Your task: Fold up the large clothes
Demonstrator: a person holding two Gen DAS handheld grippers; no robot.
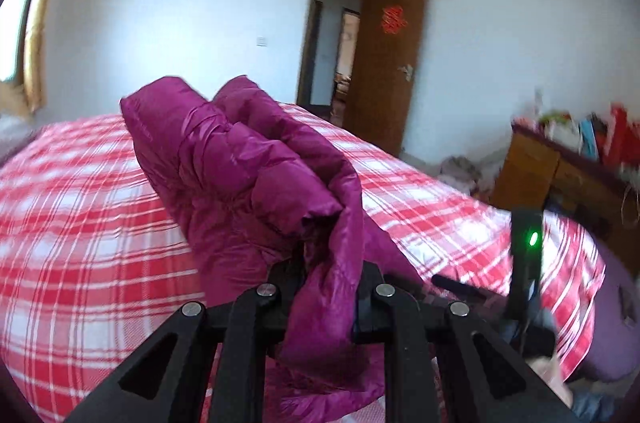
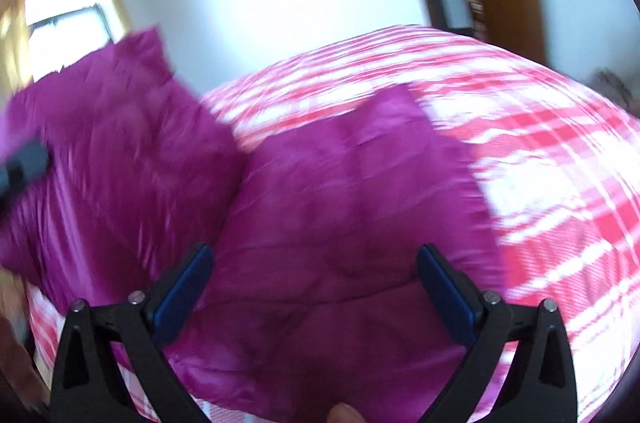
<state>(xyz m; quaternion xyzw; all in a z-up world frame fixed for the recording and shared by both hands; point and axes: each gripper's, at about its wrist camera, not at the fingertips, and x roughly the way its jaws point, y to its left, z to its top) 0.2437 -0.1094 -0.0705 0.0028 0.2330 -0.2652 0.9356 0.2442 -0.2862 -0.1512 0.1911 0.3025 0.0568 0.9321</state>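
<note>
A magenta puffer jacket lies on a bed with a red and white checked cover. My left gripper is shut on a fold of the jacket's edge and holds it lifted off the bed, so the padded cloth hangs over the jaws. In the right wrist view the jacket spreads below my right gripper, which stands wide open above it with nothing between its blue pads. One part of the jacket is raised at the left of that view. The picture is blurred by motion.
A brown door stands open at the far wall. A wooden cabinet with clutter on top is to the right of the bed. A window with a yellow curtain is at the left.
</note>
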